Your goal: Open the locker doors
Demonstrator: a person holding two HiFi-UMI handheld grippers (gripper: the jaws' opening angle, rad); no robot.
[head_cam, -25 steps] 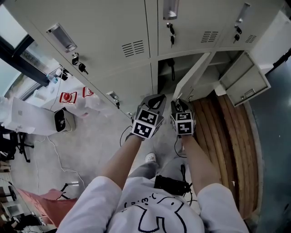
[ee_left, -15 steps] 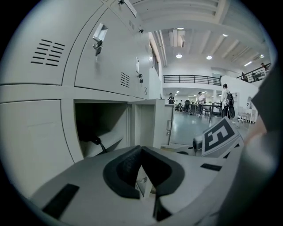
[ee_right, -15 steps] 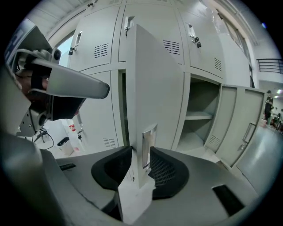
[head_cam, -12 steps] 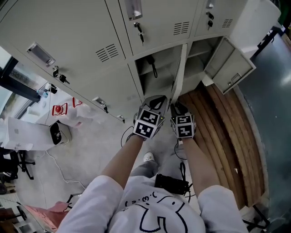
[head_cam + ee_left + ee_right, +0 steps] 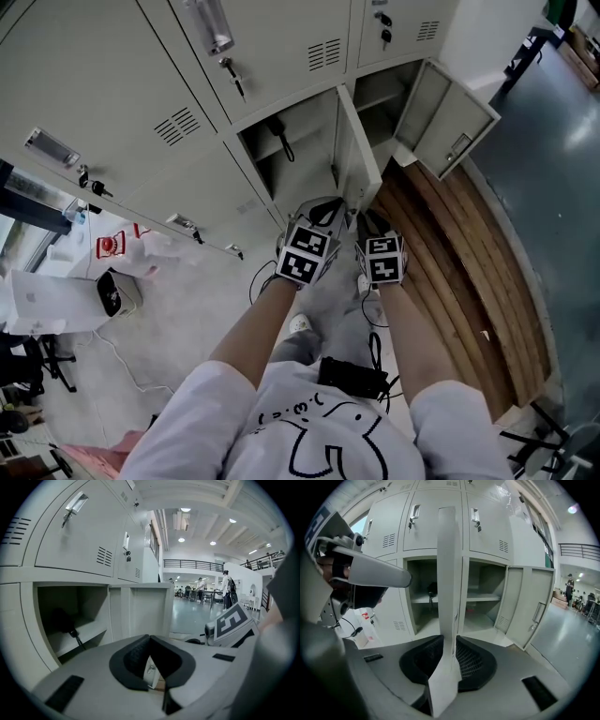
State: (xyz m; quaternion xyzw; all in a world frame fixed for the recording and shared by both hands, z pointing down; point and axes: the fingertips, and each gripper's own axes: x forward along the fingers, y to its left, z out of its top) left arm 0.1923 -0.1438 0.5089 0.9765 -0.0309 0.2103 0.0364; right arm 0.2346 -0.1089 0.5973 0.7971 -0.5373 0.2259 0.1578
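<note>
The grey lockers' two lower compartments stand open. The middle locker door [image 5: 356, 150] juts out edge-on toward me. In the right gripper view that door [image 5: 449, 573] runs straight between the pads of my right gripper [image 5: 451, 660]; the jaws have just been closing and now press on its free edge. In the head view the right gripper [image 5: 368, 220] sits at the door's near edge. My left gripper [image 5: 325, 206] hangs just left of it, jaws shut on nothing [image 5: 150, 641]. The far right door [image 5: 448, 117] is swung wide.
A black corded object [image 5: 278, 141] hangs inside the left open compartment. Closed upper lockers carry keys [image 5: 230, 75]. Wooden planks [image 5: 441, 262] lie on the floor at right. A white bag with red print [image 5: 108, 246] and a black device [image 5: 111, 292] lie at left.
Both grippers have drawn back from the lockers together. The middle door has swung farther out with the right gripper, and the lockers have slid up and left in the head view.
</note>
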